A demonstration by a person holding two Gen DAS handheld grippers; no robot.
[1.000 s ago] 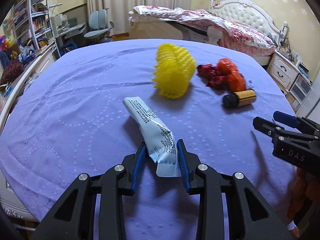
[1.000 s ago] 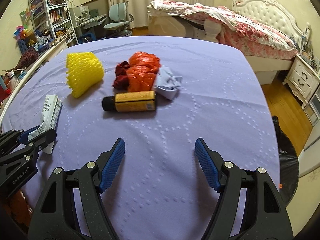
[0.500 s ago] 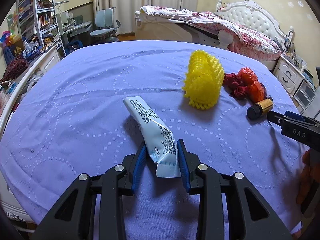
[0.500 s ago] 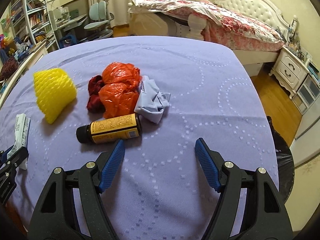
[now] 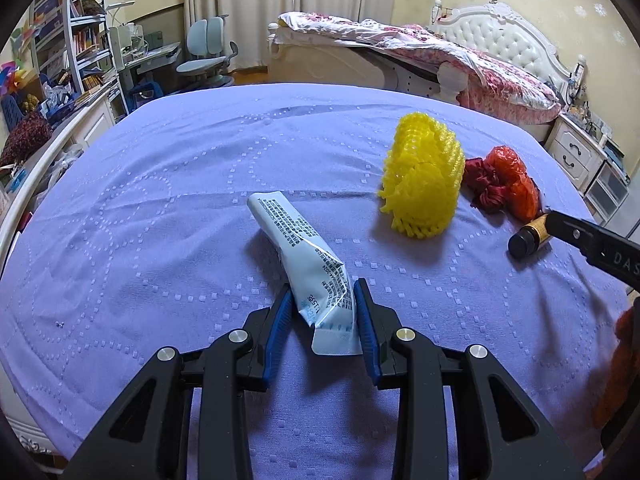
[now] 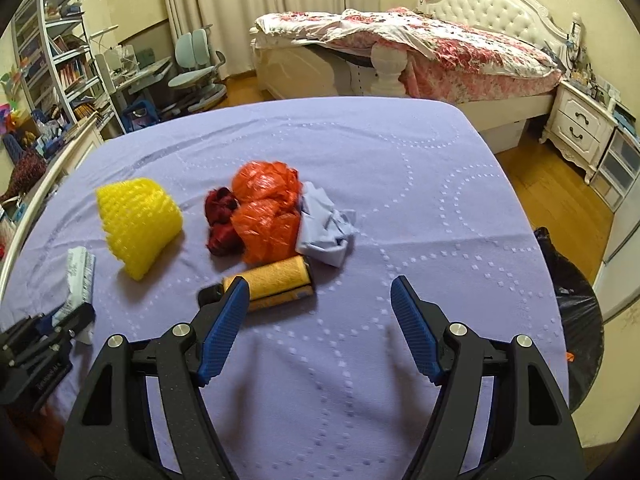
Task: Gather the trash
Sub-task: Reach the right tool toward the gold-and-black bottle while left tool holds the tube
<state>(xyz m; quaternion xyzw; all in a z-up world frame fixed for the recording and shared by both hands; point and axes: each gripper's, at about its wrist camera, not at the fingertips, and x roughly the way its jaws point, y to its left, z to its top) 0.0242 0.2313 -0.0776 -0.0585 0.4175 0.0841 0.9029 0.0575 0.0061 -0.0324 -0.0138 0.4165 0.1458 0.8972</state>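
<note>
My left gripper [image 5: 322, 300] is shut on the crimped end of a pale blue tube [image 5: 300, 248], which lies on the purple bedspread [image 5: 160, 200]. It shows again at the far left of the right wrist view, left gripper [image 6: 60, 320] and tube [image 6: 78, 276] together. A yellow foam net [image 5: 422, 180], dark red and orange crumpled bags [image 5: 508, 184] and a dark-capped yellow bottle [image 5: 528, 236] lie to the right. My right gripper [image 6: 320, 292] is open just in front of the bottle [image 6: 276, 284], its left pad covering the bottle's neck. A crumpled pale blue cloth [image 6: 324, 228] lies beside the orange bag [image 6: 268, 208].
A black trash bag [image 6: 572, 312] stands on the wooden floor off the bed's right edge. Behind it are white nightstands [image 6: 580, 128]. A second bed with floral covers [image 6: 420, 48] is behind, and shelves, a desk and a chair [image 6: 192, 72] at the back left.
The right gripper has moved left, closer to the bottle, which now sits just behind its left pad. The left gripper has swung so the trash pile shifted right in its view; its grip is unchanged.
</note>
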